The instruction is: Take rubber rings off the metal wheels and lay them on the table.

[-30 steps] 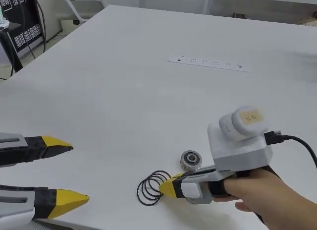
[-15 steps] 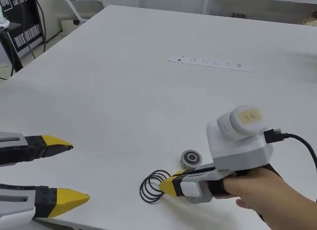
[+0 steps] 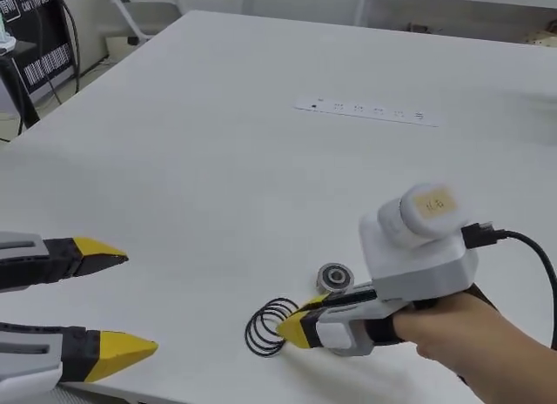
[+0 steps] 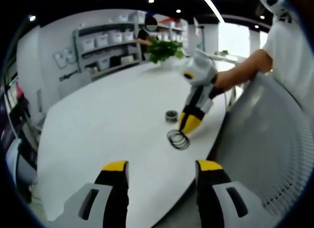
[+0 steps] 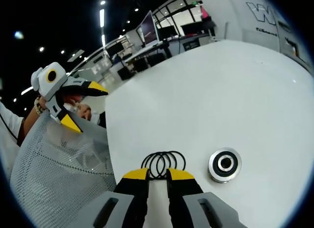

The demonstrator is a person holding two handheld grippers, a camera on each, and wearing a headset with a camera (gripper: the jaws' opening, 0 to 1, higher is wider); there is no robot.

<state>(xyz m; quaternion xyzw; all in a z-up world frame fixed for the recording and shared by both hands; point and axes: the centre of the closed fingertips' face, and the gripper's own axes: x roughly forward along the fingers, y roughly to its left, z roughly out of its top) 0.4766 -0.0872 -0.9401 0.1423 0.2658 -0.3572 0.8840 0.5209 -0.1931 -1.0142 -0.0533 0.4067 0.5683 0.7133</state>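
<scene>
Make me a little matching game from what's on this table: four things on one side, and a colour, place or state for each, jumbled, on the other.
Things:
1. rubber rings
2. metal wheel
3. power strip
4. left gripper

Descriptions:
A. white, far across the table
B. jaws wide apart
C. black, overlapping in a small pile
D. round and silvery, lying flat

Pairs: 1-C, 2-D, 3-A, 4-B.

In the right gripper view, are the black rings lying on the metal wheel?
No, the rings lie on the table beside the wheel, apart.
</scene>
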